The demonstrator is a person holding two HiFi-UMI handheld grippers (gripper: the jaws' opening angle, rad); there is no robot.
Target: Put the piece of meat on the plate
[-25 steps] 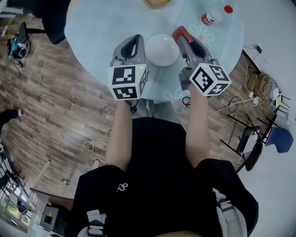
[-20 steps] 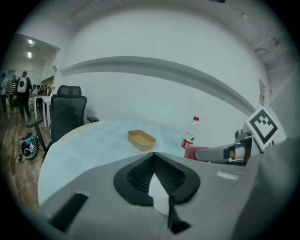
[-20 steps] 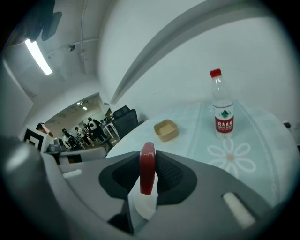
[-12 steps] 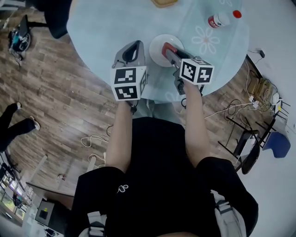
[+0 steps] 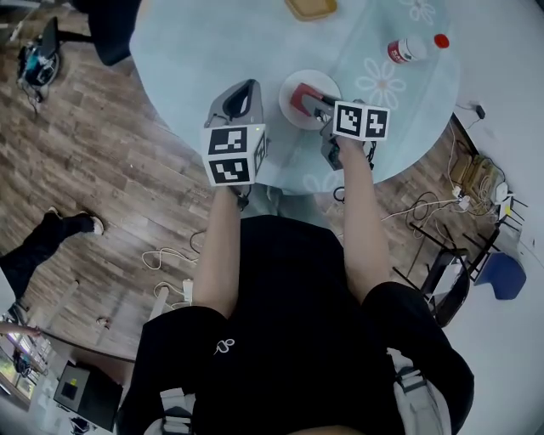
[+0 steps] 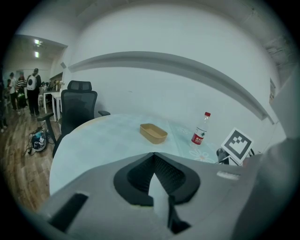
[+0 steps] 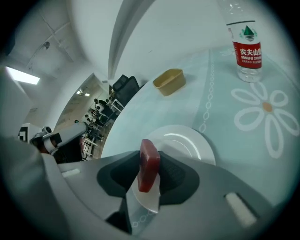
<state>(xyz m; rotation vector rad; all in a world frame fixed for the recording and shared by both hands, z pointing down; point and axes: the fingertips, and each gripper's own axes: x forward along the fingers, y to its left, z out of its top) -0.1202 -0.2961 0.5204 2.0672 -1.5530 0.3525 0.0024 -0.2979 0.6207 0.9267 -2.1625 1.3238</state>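
Observation:
A red slab of meat [image 7: 149,164] stands on edge between the jaws of my right gripper [image 7: 151,161], just above the near rim of the white plate [image 7: 187,143]. Those jaws are opening, and a thin gap shows on the meat's left side. From the head view, the right gripper [image 5: 308,100] reaches over the plate [image 5: 299,83] with the meat [image 5: 303,95] at its tip. My left gripper [image 5: 246,89] hovers left of the plate, shut and holding nothing, its tips meeting [image 6: 152,157].
The round pale-blue table [image 5: 195,51] also carries a tan tray [image 5: 310,8] at the far side and a red-capped water bottle [image 5: 412,48] lying far right. An office chair [image 6: 77,105] stands beyond the table. Cables lie on the wooden floor.
My right gripper has dropped and tipped down, bringing the meat from beside the plate to over it. The left gripper has sunk a little.

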